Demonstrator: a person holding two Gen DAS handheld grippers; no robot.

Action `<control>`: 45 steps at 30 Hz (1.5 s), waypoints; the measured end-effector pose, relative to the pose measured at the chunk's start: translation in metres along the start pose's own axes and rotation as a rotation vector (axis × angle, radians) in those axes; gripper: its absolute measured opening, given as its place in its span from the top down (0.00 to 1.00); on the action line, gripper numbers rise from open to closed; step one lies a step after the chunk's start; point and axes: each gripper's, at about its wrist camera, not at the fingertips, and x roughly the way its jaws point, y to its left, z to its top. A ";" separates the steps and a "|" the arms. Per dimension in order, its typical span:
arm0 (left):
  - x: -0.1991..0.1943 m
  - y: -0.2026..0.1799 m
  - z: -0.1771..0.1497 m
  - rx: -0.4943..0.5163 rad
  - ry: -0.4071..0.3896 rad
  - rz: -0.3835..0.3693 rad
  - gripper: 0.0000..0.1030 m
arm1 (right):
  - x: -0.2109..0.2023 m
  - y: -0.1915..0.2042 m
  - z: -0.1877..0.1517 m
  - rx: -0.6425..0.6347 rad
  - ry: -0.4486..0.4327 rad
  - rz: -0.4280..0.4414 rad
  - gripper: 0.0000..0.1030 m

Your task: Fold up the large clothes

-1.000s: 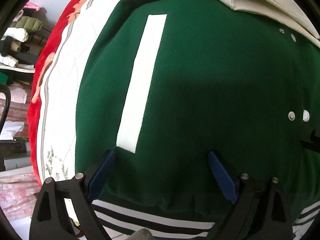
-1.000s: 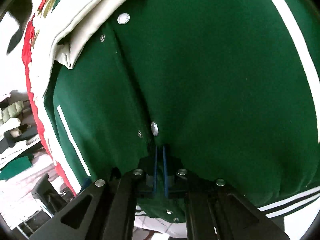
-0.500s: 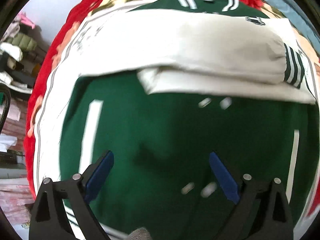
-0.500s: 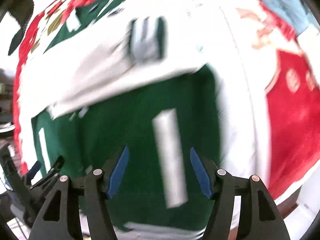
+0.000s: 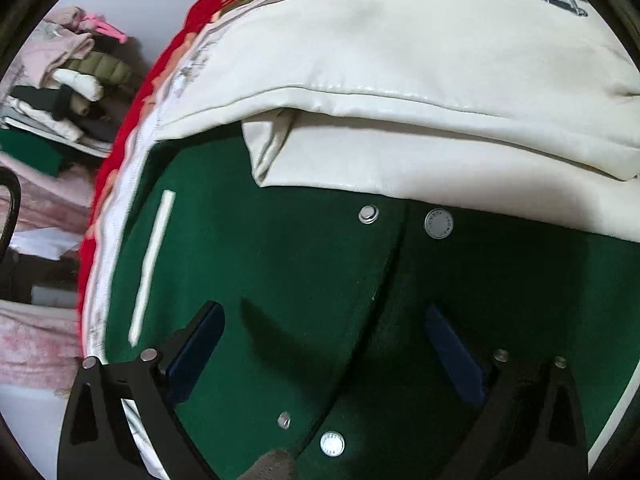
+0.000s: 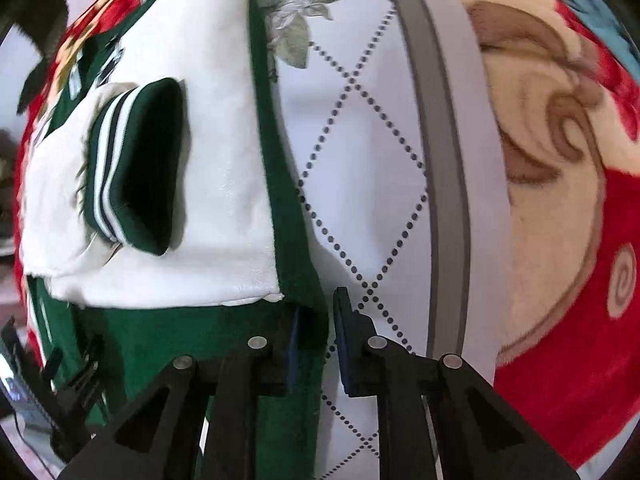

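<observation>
A green varsity jacket (image 5: 304, 280) with cream sleeves (image 5: 400, 80) lies flat on a bed, sleeves folded across its chest. My left gripper (image 5: 324, 344) is open, its blue pads hovering over the snap-button front. In the right wrist view, my right gripper (image 6: 316, 332) straddles the jacket's green side edge (image 6: 292, 248), jaws narrowly apart with the fabric between them. The striped cuff (image 6: 120, 168) of a cream sleeve (image 6: 224, 160) lies just left of it.
A white quilted cover (image 6: 360, 160) lies under the jacket, over a red and cream floral blanket (image 6: 560, 200). A pile of folded clothes (image 5: 72, 76) sits beside the bed at far left.
My right gripper let go of the jacket's front, opened, swung right, and now narrows around the side edge. My left gripper pulled back from the hem and stays open over the front.
</observation>
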 end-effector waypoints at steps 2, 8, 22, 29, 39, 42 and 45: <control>-0.017 -0.004 -0.008 0.016 -0.009 0.072 0.00 | -0.013 -0.021 -0.002 -0.029 0.012 0.055 0.76; -0.084 -0.014 -0.064 0.051 -0.039 0.193 0.00 | -0.063 -0.067 -0.027 -0.130 -0.020 0.113 0.10; -0.129 -0.153 -0.186 0.266 0.044 0.241 0.00 | -0.118 -0.233 -0.101 0.067 -0.001 -0.044 0.10; -0.112 -0.170 -0.187 0.305 0.015 0.304 0.00 | -0.103 -0.212 -0.100 0.052 0.006 -0.053 0.10; -0.084 -0.133 -0.153 0.196 0.004 0.343 0.02 | -0.051 -0.138 -0.066 0.010 -0.010 0.089 0.10; -0.099 -0.110 -0.143 0.139 -0.021 0.249 0.53 | -0.044 -0.115 -0.046 0.002 -0.064 0.238 0.10; -0.117 -0.090 -0.132 0.103 -0.050 0.178 0.82 | -0.038 -0.091 -0.026 -0.006 -0.112 0.379 0.10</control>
